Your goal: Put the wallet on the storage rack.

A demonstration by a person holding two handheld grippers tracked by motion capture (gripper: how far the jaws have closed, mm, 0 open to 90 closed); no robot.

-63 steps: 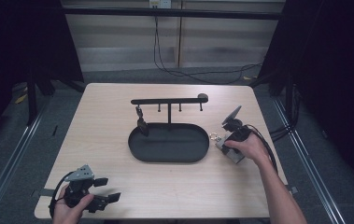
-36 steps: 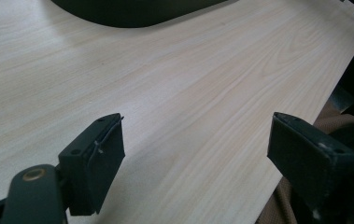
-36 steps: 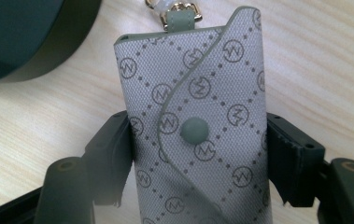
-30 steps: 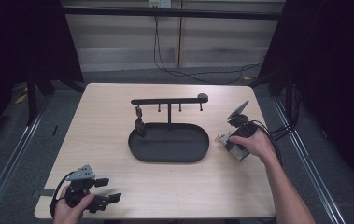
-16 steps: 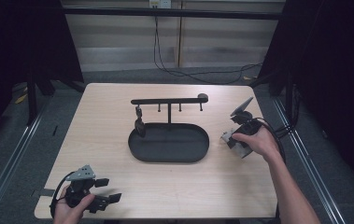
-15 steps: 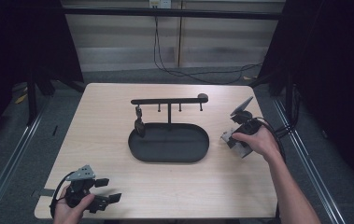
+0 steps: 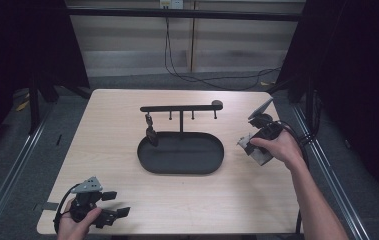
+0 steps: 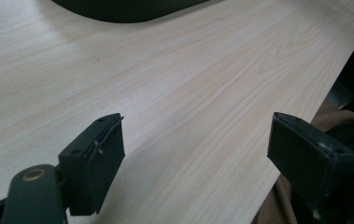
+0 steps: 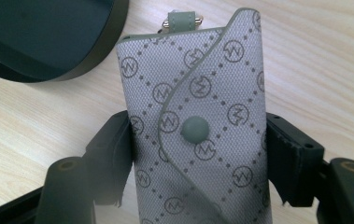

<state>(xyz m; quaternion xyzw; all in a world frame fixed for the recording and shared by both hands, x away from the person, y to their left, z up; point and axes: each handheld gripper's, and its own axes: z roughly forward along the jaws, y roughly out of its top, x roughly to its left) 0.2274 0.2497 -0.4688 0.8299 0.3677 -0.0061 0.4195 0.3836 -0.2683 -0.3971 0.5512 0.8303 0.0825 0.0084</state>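
A grey key pouch (image 9: 198, 116) with a monogram pattern and a snap button stands between the jaws of my right gripper (image 9: 198, 154), which is shut on its sides. A small metal ring shows at its top end. In the high view my right gripper (image 7: 251, 145) hovers just right of the black oval tray (image 7: 179, 167). A black rack (image 7: 181, 108) with several hooks rises from the tray's back edge. A small dark item (image 7: 150, 134) hangs from the leftmost hook. My left gripper (image 7: 117, 204) sits open at the table's front left corner, with bare wood between its jaws (image 8: 198, 154).
The tray's rim (image 9: 48, 42) lies close to the pouch's upper left in the right gripper view, and its edge (image 8: 118, 7) shows at the top of the left gripper view. Light wooden table (image 7: 112, 140) ends close to the right hand. Cables trail off the right edge.
My right gripper has drifted a little to the right and farther back from the tray, with the pouch in it. The left gripper has stayed put.
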